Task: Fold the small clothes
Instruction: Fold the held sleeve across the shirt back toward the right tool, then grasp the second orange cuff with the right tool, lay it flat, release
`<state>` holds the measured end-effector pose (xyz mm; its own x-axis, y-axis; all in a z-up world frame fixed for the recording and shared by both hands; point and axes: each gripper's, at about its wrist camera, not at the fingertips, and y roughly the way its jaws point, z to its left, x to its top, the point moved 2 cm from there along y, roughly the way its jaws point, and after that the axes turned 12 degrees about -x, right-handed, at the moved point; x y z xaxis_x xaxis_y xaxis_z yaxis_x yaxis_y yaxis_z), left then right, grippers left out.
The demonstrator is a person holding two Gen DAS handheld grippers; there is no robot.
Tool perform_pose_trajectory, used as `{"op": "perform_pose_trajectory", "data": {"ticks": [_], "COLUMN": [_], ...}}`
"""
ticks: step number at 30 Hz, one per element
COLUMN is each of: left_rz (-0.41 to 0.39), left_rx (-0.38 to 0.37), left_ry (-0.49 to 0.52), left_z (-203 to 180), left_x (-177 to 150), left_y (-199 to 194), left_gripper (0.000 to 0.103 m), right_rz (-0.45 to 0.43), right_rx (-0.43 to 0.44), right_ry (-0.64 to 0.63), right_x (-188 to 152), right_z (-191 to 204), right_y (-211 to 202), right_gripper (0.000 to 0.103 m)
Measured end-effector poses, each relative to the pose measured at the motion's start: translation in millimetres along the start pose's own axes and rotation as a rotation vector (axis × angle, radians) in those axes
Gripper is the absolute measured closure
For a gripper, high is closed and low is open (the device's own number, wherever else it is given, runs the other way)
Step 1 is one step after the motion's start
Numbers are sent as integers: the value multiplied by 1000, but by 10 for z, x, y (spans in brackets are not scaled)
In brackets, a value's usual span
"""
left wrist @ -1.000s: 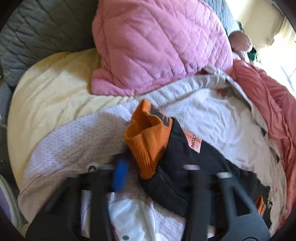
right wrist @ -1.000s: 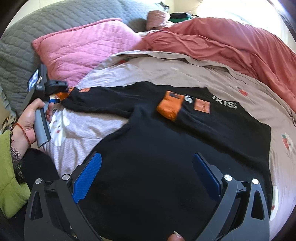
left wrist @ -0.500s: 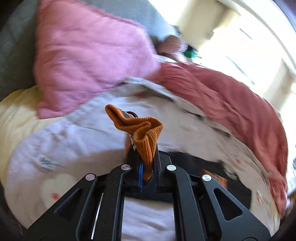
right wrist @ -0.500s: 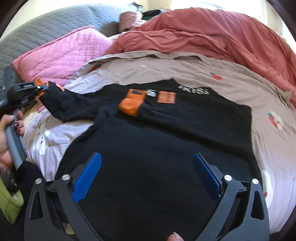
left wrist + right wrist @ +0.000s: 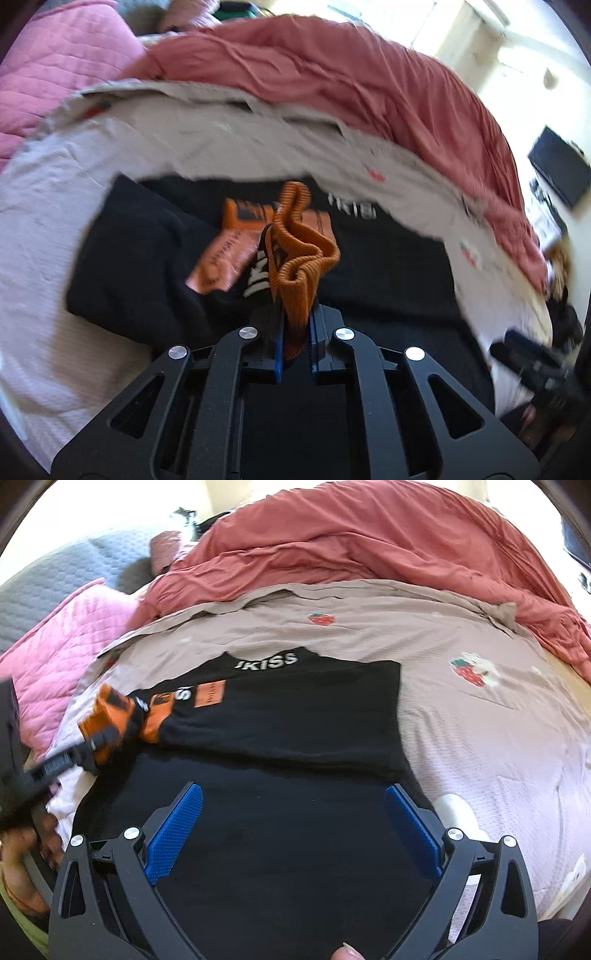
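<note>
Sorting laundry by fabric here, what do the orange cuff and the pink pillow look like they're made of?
Orange cuff: ribbed knit, matte, judging by its fine parallel ridges; probably cotton or acrylic. Pink pillow: quilted soft fabric, stitched in a diamond pattern; fibre unclear.

Black hand-held gripper (image 5: 293, 836), blue pads (image 5: 173, 834)

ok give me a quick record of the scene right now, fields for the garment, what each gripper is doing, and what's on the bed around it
garment: black sweater with orange cuffs, spread on the bed, one sleeve already folded across the chest
left gripper: jaws shut on the orange cuff of the other sleeve, held above the sweater body
right gripper: jaws wide open, holding nothing, over the sweater's lower part
bedding: strawberry-print sheet under the sweater
beyond: bunched red blanket, pink quilted pillow
</note>
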<state>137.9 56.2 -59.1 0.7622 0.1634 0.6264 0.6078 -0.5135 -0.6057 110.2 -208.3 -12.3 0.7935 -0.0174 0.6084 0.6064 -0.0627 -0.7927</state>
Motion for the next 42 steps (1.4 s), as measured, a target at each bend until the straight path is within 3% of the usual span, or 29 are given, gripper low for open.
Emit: {"op": "perform_pose_trajectory", "data": {"ticks": [4, 7, 9, 13, 16, 18, 19, 21, 24, 29, 35, 37, 39, 42], "left_rz": [68, 132, 144, 110, 35, -2, -11, -32, -67, -77, -101, -111, -122, -143], "left_rx": [-44, -131, -193, -209, -105, 36, 72, 115, 164, 247, 294, 299, 307, 299], "left_ry": [40, 48, 42, 124, 160, 148, 131, 62, -60, -100, -129, -141, -149, -164], "left_z": [29, 44, -16, -151, -75, 123, 204, 409, 725, 917, 1040, 1075, 1100, 1127], "left_x": [-83, -114, -101, 15, 179, 284, 319, 387, 439, 495, 537, 545, 551, 571], "left_y": [135, 170, 158, 34, -98, -150, -159, -193, -267, -301, -367, -404, -436, -479], "left_gripper": [91, 73, 70, 68, 65, 64, 64, 63, 38, 34, 24, 23, 23, 23], "right_rz": [14, 23, 27, 33, 61, 81, 95, 130, 155, 207, 210, 187, 152, 88], "right_rx": [-18, -19, -13, 9, 64, 107, 139, 183, 218, 241, 299, 306, 320, 318], "right_ry": [0, -2, -3, -3, -15, -33, -39, -46, -44, -2, -31, -58, -77, -109], "right_x": [-1, 17, 47, 129, 184, 200, 203, 202, 195, 188, 189, 200, 245, 377], "right_z": [2, 51, 89, 214, 418, 614, 731, 937, 1200, 1420, 1670, 1717, 1708, 1657], "right_y": [51, 80, 94, 137, 214, 275, 319, 414, 565, 829, 852, 807, 733, 590], "right_gripper": [5, 5, 5, 5, 5, 5, 5, 5, 5, 7, 55, 83, 96, 96]}}
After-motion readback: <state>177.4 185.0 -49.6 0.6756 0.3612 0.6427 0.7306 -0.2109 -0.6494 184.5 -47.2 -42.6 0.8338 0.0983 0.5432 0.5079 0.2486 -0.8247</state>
